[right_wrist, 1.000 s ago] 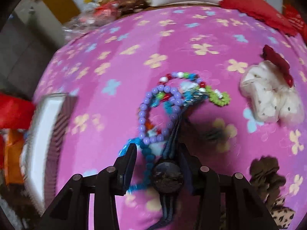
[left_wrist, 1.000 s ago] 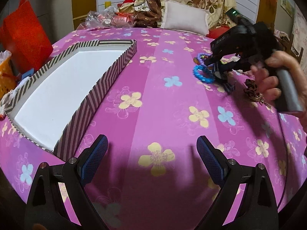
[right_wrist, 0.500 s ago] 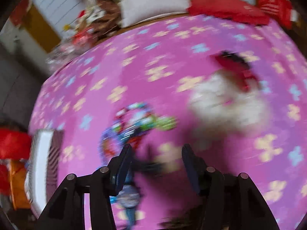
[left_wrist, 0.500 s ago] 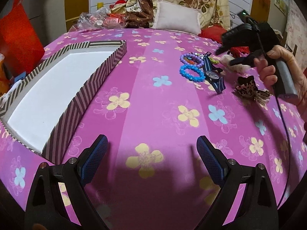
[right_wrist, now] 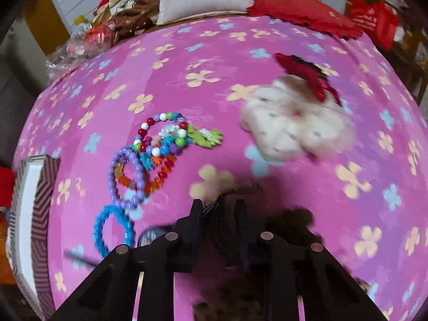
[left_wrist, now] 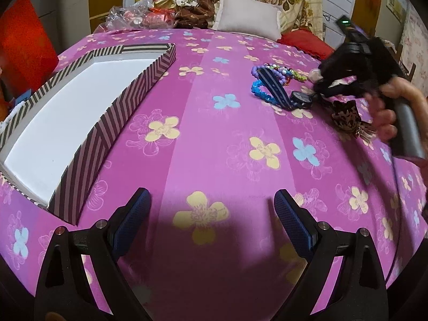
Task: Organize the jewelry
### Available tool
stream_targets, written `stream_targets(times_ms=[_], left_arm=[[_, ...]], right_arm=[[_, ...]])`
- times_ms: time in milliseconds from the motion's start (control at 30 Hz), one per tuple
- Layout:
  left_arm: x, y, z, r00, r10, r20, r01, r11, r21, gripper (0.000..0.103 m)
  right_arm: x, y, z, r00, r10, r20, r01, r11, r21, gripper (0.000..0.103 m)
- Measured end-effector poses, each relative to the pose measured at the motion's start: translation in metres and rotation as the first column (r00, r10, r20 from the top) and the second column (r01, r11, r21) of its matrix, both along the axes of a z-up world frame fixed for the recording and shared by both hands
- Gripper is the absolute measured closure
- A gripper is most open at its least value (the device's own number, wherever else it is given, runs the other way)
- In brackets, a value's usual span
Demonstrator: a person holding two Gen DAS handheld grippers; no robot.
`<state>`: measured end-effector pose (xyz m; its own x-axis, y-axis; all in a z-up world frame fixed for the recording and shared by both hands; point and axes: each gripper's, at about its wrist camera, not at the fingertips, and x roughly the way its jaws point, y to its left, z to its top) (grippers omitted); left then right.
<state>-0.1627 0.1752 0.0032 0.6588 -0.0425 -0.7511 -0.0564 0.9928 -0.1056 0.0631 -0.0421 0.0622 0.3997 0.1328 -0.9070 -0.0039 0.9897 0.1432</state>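
Several bead bracelets lie in a heap on the pink flowered cloth, a blue one nearest me. A dark watch with a striped strap lies beside them. My right gripper, held in a hand, points down just right of the watch face. Its jaws are closing, narrow, with a dark blurred strap end between them; I see no firm press. My left gripper hovers wide open over bare cloth, holding nothing. The striped box with a white inside sits at the left.
A leopard-print hair tie lies under the right gripper. A fluffy white hair piece with a red bow sits to the right of the beads. Pillows, bags and clutter line the far edge.
The right gripper lifted off the watch face, swung right, and came down at the strap end with its jaws much narrower. The left gripper kept still and open.
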Motion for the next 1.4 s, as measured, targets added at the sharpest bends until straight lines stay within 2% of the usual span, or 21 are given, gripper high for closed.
stream_targets(times_ms=[33,67,100,167,267,367,467,567,633,800,933,1200,1333,1400], left_arm=[[0.0,-0.001,0.0,1.0,0.0,0.0,0.0,1.0,0.005,0.009],[-0.001,-0.001,0.0,1.0,0.0,0.0,0.0,1.0,0.011,0.009],[-0.002,-0.002,-0.001,1.0,0.001,0.001,-0.001,1.0,0.018,0.009],[-0.003,-0.002,-0.001,1.0,0.003,0.004,-0.003,1.0,0.025,0.009],[-0.004,-0.003,-0.001,1.0,0.006,0.012,-0.007,0.999,0.037,0.009],[-0.008,-0.006,0.001,0.999,0.02,0.031,-0.022,0.998,0.066,0.009],[-0.01,-0.009,0.001,0.999,0.046,0.028,-0.049,0.994,0.099,0.009],[-0.012,-0.013,0.003,0.999,0.053,-0.011,-0.052,0.995,0.083,0.009],[-0.017,-0.022,0.014,0.999,0.043,0.001,-0.043,0.995,0.093,0.009],[-0.03,-0.042,0.047,0.997,-0.021,0.073,0.005,0.979,0.204,0.009],[-0.024,-0.038,0.072,0.994,-0.052,0.1,0.029,0.976,0.215,0.009],[0.061,-0.037,0.099,0.994,-0.112,0.01,0.11,0.984,0.14,0.009],[0.101,-0.059,0.098,0.979,-0.202,-0.026,0.203,0.969,0.14,0.009],[0.119,-0.073,0.094,0.966,-0.258,-0.033,0.26,0.956,0.134,0.018]], right_arm=[[-0.009,-0.007,0.006,1.0,-0.001,0.012,0.001,1.0,0.021,0.079],[-0.02,-0.015,0.014,0.999,-0.003,0.033,0.001,0.999,0.034,0.074],[-0.03,-0.019,0.021,0.999,-0.006,0.054,0.004,0.999,0.036,0.064],[-0.062,-0.031,0.037,0.992,-0.015,0.122,0.011,0.999,0.035,0.052],[-0.118,-0.051,0.053,0.978,-0.026,0.208,0.027,1.0,-0.006,0.048],[-0.174,-0.076,0.057,0.959,-0.059,0.277,0.075,0.996,-0.047,0.034],[-0.208,-0.097,0.052,0.954,-0.079,0.288,0.104,0.992,-0.073,0.034],[-0.222,-0.113,0.049,0.956,-0.1,0.277,0.121,0.991,-0.058,0.034],[-0.23,-0.126,0.048,0.952,-0.119,0.281,0.134,0.99,-0.035,0.034],[-0.237,-0.141,0.046,0.947,-0.148,0.284,0.147,0.989,0.027,0.034],[-0.225,-0.136,0.04,0.954,-0.124,0.274,0.112,0.992,0.058,0.034],[-0.177,-0.108,0.024,0.971,-0.036,0.235,0.019,0.997,0.075,0.034],[-0.147,-0.101,0.015,0.974,-0.01,0.225,-0.009,0.997,0.082,0.034],[-0.133,-0.097,0.012,0.974,0.007,0.226,-0.026,0.996,0.082,0.034]])
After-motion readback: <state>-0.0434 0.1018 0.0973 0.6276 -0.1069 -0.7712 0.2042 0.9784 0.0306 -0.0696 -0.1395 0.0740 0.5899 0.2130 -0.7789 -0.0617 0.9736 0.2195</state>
